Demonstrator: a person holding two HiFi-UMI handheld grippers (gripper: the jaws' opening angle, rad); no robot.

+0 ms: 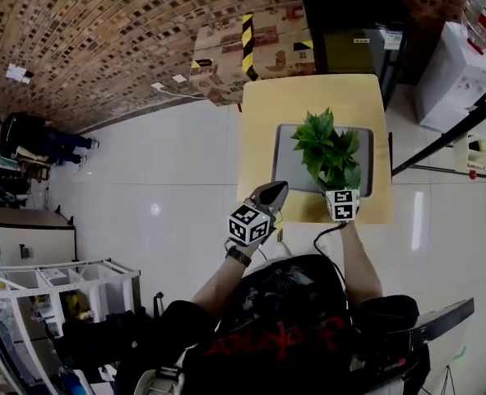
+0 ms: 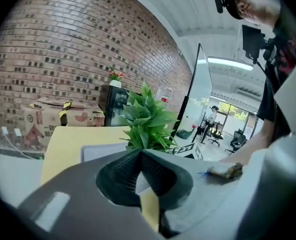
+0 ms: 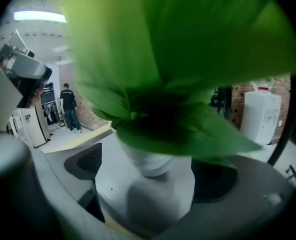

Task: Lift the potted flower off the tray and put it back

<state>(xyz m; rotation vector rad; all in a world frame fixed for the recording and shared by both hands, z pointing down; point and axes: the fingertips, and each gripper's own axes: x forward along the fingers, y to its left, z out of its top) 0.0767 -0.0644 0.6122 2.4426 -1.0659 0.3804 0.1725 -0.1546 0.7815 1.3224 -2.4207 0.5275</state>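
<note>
Pale wooden table (image 1: 263, 122) occupied the upper centre of the head view, standing on white floor tiles.

1. Nearest, at the table's lower edge, the left gripper (image 2: 139, 153) had its jaws clenched tip to tip with nothing between them.
2. The right gripper (image 3: 155, 171) was released. Its jaws stood wide, one on each side of the white pot (image 3: 150, 161), with neither pad pressing on it.
3. The potted flower (image 1: 329, 151) stood on the right part of the grey tray (image 1: 285, 163).
4. Handling, as judged: light, with a rigid, smooth and possibly slippery pot. The leaves are soft and give no hold. Grip the pot wall below the foliage.
5. Orientation: upright, long axis vertical, foliage pointing up.
6. Farthest, a cardboard box (image 1: 243, 52) sat against the brick wall (image 1: 103, 39).
</note>
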